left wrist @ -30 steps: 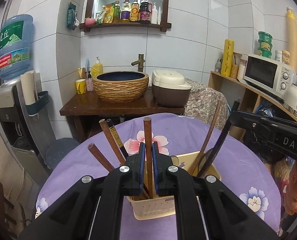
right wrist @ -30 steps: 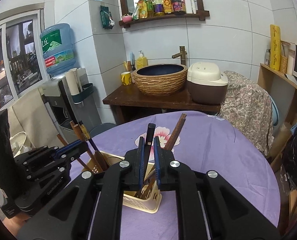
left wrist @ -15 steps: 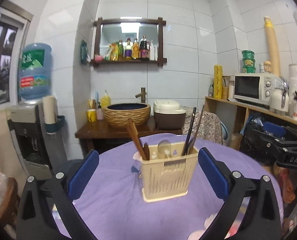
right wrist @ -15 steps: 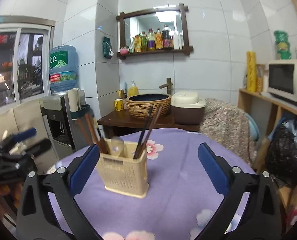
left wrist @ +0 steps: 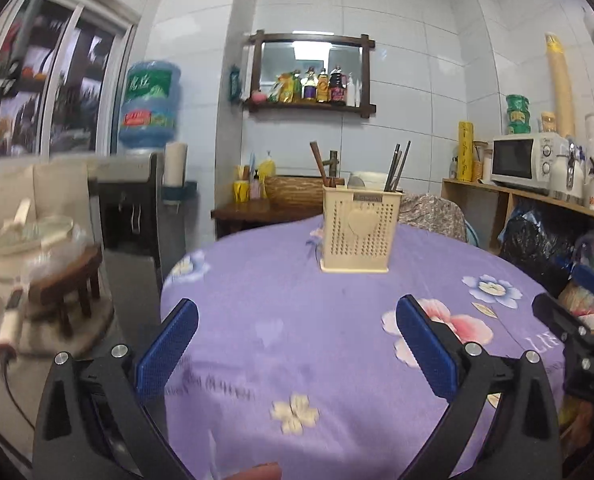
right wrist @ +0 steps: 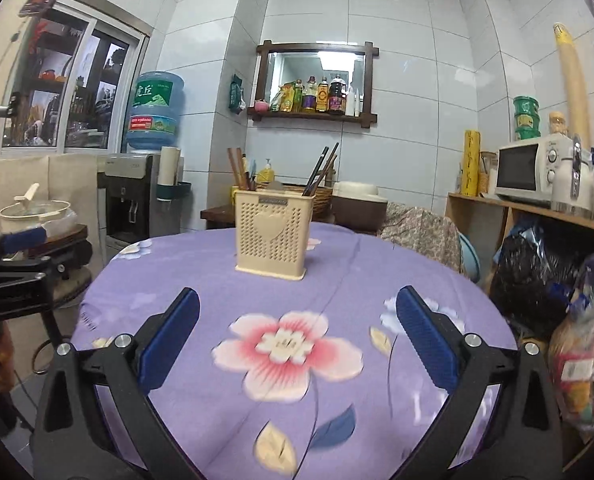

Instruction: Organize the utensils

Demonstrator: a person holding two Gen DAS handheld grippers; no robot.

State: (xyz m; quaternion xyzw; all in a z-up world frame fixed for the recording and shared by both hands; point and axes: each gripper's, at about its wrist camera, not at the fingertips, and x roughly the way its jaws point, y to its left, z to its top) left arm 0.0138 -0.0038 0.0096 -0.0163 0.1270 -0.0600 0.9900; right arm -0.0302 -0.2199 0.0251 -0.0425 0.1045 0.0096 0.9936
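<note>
A cream perforated utensil holder (left wrist: pixel 359 232) (right wrist: pixel 272 234) stands upright on the round table with the purple flowered cloth (left wrist: pixel 297 340) (right wrist: pixel 297 300). Brown wooden utensils (left wrist: pixel 320 166) (right wrist: pixel 237 168) stick up from its left side and dark chopsticks (left wrist: pixel 397 166) (right wrist: pixel 321 168) from its right. My left gripper (left wrist: pixel 296 326) is open and empty, well back from the holder near the table's front edge. My right gripper (right wrist: pixel 297 320) is likewise open and empty, back from the holder. The right gripper's black body (left wrist: pixel 577 344) shows at the left wrist view's right edge.
A water dispenser (right wrist: pixel 145 184) and a low wooden stool with a pot (left wrist: pixel 57 264) stand left of the table. A sink counter (left wrist: pixel 265 208) and rice cooker (right wrist: pixel 355 204) are behind it. Shelving with a microwave (right wrist: pixel 531 170) and stuffed bags (right wrist: pixel 545 272) lines the right.
Both grippers let go of the utensils they pinched in the holder, opened wide, and pulled back and down from the holder toward the table's near edge.
</note>
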